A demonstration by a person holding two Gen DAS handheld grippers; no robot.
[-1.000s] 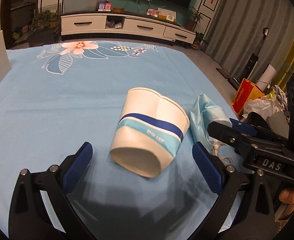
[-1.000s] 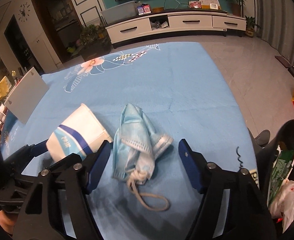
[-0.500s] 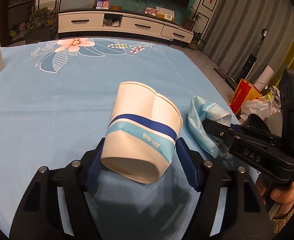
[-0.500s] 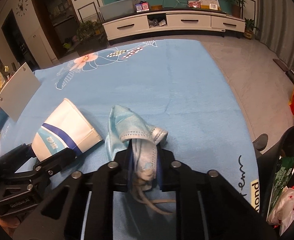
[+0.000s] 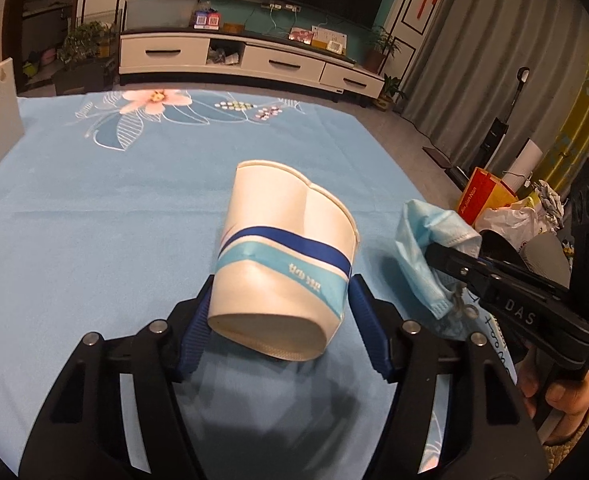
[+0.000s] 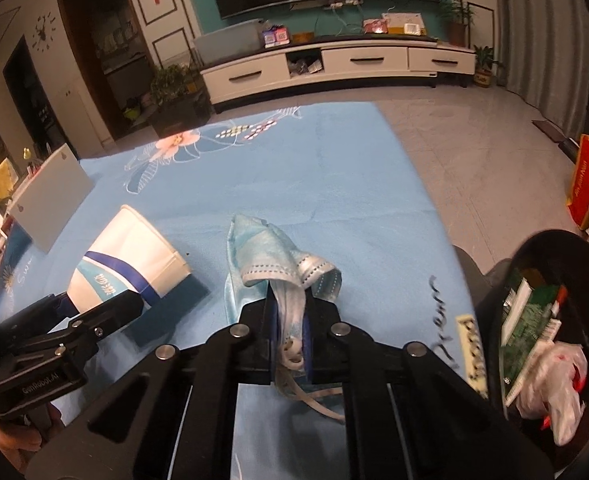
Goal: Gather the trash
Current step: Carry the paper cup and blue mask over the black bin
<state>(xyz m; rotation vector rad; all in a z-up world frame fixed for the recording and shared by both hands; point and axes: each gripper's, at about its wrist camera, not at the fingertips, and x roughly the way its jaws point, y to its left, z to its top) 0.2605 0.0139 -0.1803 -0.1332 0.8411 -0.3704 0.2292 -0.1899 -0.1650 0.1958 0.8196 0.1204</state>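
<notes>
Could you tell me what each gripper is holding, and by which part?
Left gripper: crumpled white paper cup, by its base end. Right gripper: light blue face mask, by its bunched ear-loop end.

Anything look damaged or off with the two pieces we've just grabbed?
The paper cup in the left gripper is dented, its rim creased inward. The face mask in the right gripper is crumpled, an ear loop trailing below.

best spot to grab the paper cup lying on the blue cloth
Grip the paper cup across its base end, below the blue band, coming from the near side as the left gripper does. It lies on its side, base toward the gripper; the rim looks creased and weak.
</notes>
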